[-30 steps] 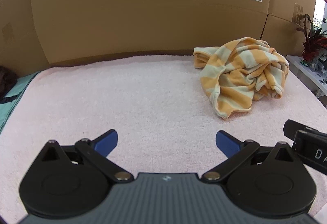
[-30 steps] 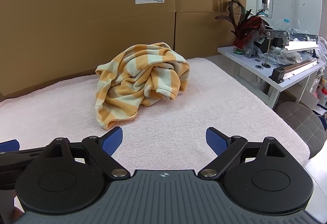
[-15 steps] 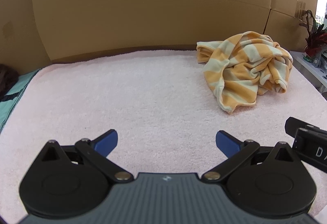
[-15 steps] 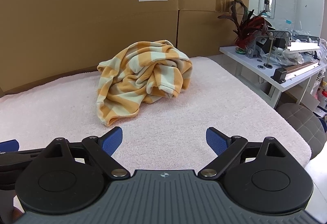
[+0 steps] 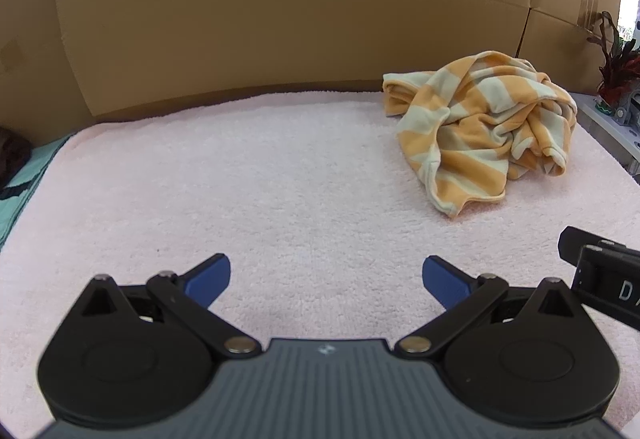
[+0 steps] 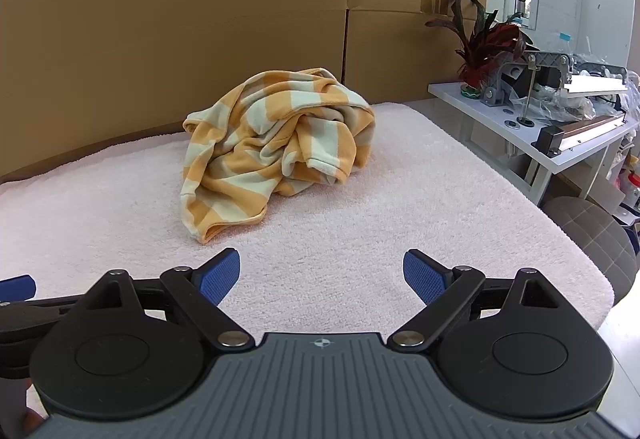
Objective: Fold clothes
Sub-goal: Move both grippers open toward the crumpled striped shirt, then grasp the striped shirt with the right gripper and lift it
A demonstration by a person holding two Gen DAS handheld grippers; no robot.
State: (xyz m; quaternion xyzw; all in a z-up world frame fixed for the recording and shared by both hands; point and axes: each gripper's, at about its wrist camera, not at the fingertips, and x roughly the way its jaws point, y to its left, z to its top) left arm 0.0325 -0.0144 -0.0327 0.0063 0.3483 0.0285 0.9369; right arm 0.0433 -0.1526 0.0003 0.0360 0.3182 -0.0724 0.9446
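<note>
A crumpled orange-and-cream striped garment (image 5: 484, 131) lies in a heap on the pink towel-covered table (image 5: 240, 179), far right in the left wrist view. From the right wrist it sits ahead, left of centre (image 6: 272, 151). My left gripper (image 5: 326, 277) hovers open over bare pink cloth, well short and left of the garment. My right gripper (image 6: 322, 273) is open too, a short way in front of the garment's near hem, holding nothing. Part of the right gripper's body (image 5: 604, 279) shows at the left view's right edge.
Tall cardboard boxes (image 6: 180, 19) wall off the back of the table. A white side table (image 6: 540, 127) with a potted plant (image 6: 484, 47) and metal gear stands to the right, with a grey stool (image 6: 592, 235) below. A teal cloth (image 5: 20, 183) lies at the left edge.
Both grippers have moved forward toward the garment, which now looks larger and nearer in the right wrist view. Their fingers stay open and the garment has not moved.
</note>
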